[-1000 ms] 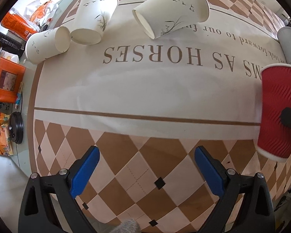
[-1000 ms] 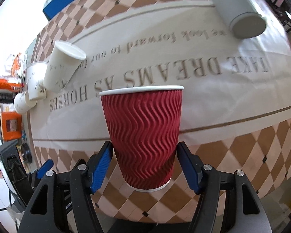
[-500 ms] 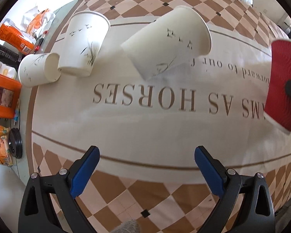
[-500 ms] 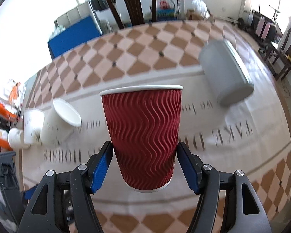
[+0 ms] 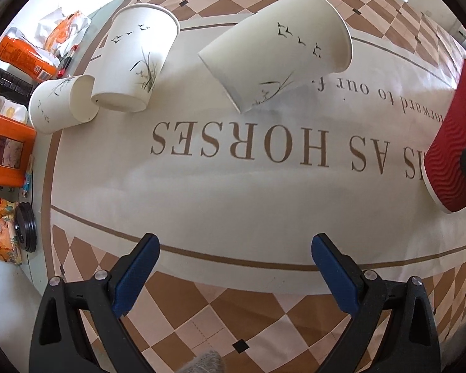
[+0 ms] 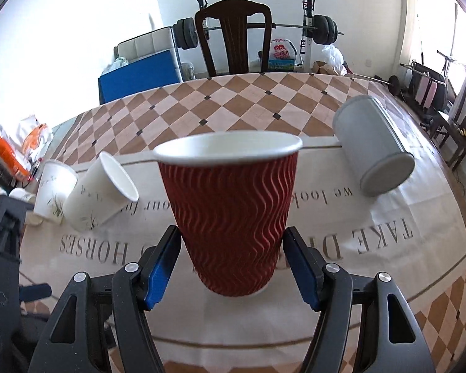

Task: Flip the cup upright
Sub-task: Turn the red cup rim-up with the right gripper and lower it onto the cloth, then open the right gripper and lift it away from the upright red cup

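Three white cups (image 5: 133, 59); one red cup (image 6: 230, 214)

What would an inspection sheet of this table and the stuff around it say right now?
Surface: patterned tablecloth, checkered border with printed lettering.
Job's things: red ripple cup, rim up, in the right hand-held gripper; whether its base touches the cloth cannot be told.
Clutter: three white paper cups; one standing, one tilted, one on its side; grey cylinder lying down; orange packets at the table's edge.
Grippers: left hand-held gripper open, holding nothing; right one closed on the cup.
Cables: nothing seen.
Surroundings: wooden chair, barbell rack, blue box.
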A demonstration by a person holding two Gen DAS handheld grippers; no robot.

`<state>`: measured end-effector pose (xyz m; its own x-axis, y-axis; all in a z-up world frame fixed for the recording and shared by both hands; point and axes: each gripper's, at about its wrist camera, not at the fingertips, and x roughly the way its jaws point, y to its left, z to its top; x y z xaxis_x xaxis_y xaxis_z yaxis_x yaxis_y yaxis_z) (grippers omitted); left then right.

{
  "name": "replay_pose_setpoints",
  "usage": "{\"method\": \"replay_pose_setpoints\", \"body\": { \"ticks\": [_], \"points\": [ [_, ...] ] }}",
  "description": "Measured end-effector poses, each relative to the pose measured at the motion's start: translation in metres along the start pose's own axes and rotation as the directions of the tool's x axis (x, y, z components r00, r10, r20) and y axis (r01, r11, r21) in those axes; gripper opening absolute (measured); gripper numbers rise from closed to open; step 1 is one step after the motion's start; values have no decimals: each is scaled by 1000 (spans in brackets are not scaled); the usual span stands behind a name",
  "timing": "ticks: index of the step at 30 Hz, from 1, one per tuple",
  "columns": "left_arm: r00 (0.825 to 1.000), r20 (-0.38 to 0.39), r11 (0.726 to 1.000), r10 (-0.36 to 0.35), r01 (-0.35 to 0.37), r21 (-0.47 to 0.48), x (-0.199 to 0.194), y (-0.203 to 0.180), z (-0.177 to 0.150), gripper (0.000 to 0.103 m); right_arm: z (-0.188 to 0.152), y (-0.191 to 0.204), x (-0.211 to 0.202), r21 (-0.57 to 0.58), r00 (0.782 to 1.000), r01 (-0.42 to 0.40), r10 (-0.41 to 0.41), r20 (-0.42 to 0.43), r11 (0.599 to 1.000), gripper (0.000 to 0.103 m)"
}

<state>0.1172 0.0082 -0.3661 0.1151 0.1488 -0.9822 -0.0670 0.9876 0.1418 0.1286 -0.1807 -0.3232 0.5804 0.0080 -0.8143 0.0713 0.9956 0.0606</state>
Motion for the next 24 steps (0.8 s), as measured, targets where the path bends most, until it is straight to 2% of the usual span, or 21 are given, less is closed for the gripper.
{"method": "replay_pose_setpoints", "body": {
  "ticks": [11, 13, 19, 24],
  "points": [
    [1000, 23, 1000, 12, -12, 2, 4, 14, -6, 100, -28, -2, -6, -10, 999, 0, -1, -52, 1000, 70],
    [999, 33, 1000, 16, -16, 2, 1, 14, -8, 100, -32, -7, -10, -13, 998, 8, -8, -58, 1000, 77],
    [998, 64, 1000, 10, -11, 4, -14, 5, -15, 100, -38, -14, -25, -19, 998, 19, -21, -67, 1000, 87],
    [991, 133, 1000, -3, 1, 20, -50, 2, -23, 100, -36, -26, -55, 10, 996, 46, -45, -77, 999, 96]
  ]
}}
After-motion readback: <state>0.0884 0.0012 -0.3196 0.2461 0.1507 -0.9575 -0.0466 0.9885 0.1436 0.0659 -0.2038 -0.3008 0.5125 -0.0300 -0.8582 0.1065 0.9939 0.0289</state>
